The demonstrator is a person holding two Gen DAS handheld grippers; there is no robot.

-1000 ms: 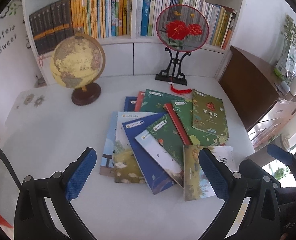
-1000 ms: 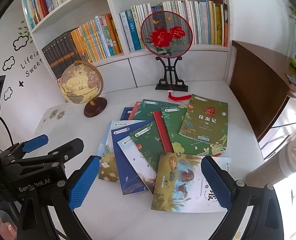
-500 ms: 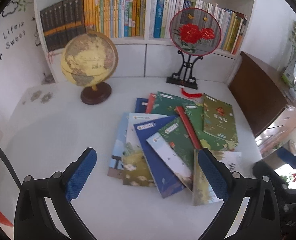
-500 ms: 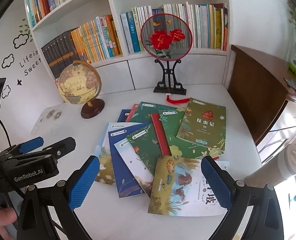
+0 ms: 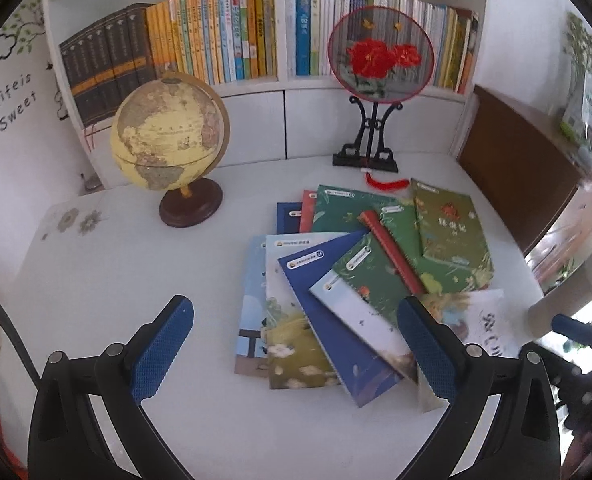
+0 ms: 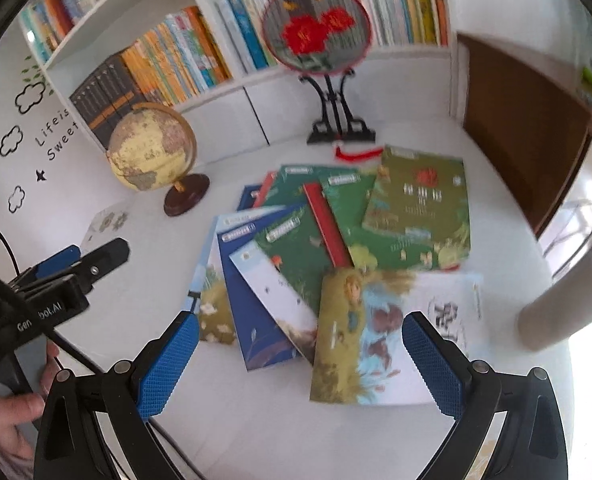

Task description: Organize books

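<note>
Paper-covered books lie fanned and overlapping on the white worktop, thin, light, floppy and likely slick. Your left gripper and right gripper hover spread, holding nothing. Pinch the nearest picture book at its free edge.

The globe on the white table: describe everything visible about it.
The globe is an antique-style ball in yellowish cream with tan and brown landmasses, held tilted in a brass-coloured arc on a short stem over a round dark-brown base, wooden by its look. It stands upright at the table's back left, in front of the bookshelf, apart from the scattered books. Only the table touches it.
</note>
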